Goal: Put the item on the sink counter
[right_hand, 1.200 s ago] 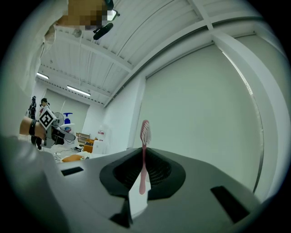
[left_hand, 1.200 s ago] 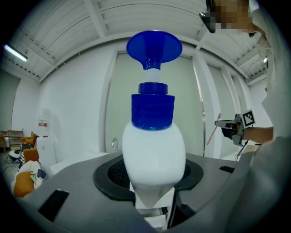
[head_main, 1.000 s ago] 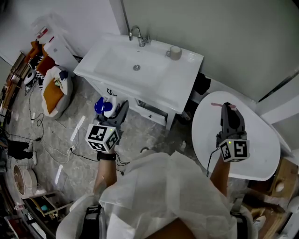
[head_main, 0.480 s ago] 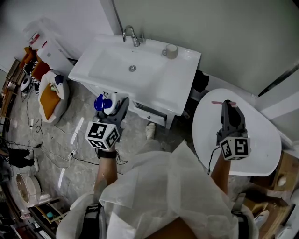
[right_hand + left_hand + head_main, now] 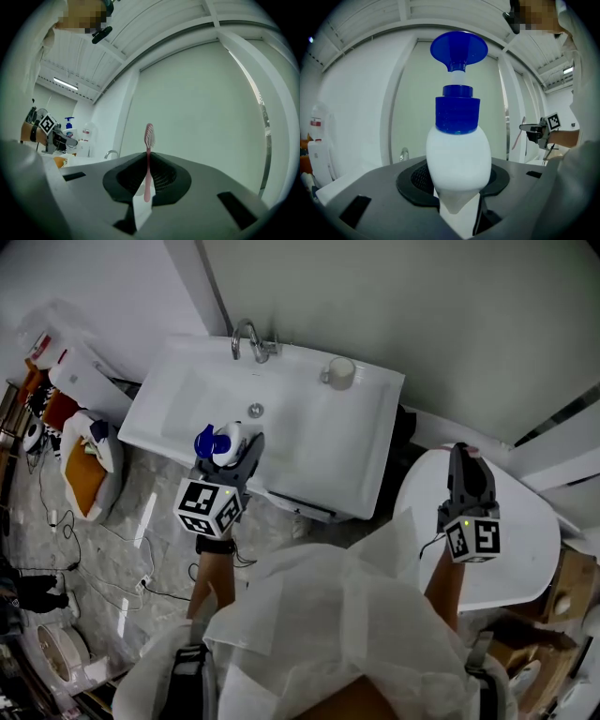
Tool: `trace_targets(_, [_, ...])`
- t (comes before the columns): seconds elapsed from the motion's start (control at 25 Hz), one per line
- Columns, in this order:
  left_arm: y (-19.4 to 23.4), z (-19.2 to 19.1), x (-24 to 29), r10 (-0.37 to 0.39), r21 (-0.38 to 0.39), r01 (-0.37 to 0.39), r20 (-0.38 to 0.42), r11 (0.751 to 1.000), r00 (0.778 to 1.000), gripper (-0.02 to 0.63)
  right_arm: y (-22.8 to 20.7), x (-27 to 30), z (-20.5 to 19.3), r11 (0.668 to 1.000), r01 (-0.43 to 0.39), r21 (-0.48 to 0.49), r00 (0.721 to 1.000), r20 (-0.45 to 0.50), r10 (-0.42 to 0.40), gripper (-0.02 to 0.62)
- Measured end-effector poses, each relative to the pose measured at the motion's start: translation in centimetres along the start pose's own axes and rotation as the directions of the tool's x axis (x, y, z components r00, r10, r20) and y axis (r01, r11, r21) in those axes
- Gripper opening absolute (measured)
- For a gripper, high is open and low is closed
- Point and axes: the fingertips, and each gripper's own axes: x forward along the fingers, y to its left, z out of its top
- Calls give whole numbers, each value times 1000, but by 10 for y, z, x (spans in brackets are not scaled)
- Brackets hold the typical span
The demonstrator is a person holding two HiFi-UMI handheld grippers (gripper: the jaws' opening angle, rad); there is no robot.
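left gripper [image 5: 246, 448] at the front edge of the sink [image 5: 361, 451], fingers about half apart and clamped on the white body of the pump bottle [image 5: 458, 154], blue pump head up. bottle in the air over the sink's front rim, beside the basin, not yet set down. right gripper [image 5: 466, 460] well to the right of the sink, above the round white table [image 5: 530, 554], fingers nearly together and pinching a pink toothbrush [image 5: 148, 161] upright by its handle.

likely trouble: a smooth, rounded, top-heavy bottle, so apt to swivel or slide between the fingers if tilted. if set on the slope of the basin rather than the flat table part to its right, apt to topple in. thin toothbrush apt to twist loose under a slacker pinch.

around: faucet [image 5: 246, 337] at the back of the sink and cup [image 5: 339, 372] at its back right, both to be kept clear of. bag [image 5: 80, 479] on the floor left of the sink, out of the way.
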Motion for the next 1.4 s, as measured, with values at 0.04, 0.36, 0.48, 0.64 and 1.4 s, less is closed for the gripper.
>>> trace_targets(0.04, [8,2,11,-13,3,13,-2,1000,1000,204,-1,11,1,1000,10,-2,1000,-1,-10,21])
trace_targets(0.36, [59,16,92,-120,17,120,7,993,993,204,0,77,2,997,70,-16,997,-16,-70,21])
trace_targets(0.48, [74,17,112,-158,22,158,4,987,987,204,3,99,3,996,90,-15,996,-8,-90,21])
trace_targets(0.64, [94,16,131,-191,24,191,-1,981,982,204,9,126,7,995,104,9,995,5,-104,21])
trace_targets(1.4, [102,8,169,-216,1,216,-4,976,976,204,22,198,12,999,-8,46,999,46,6,21])
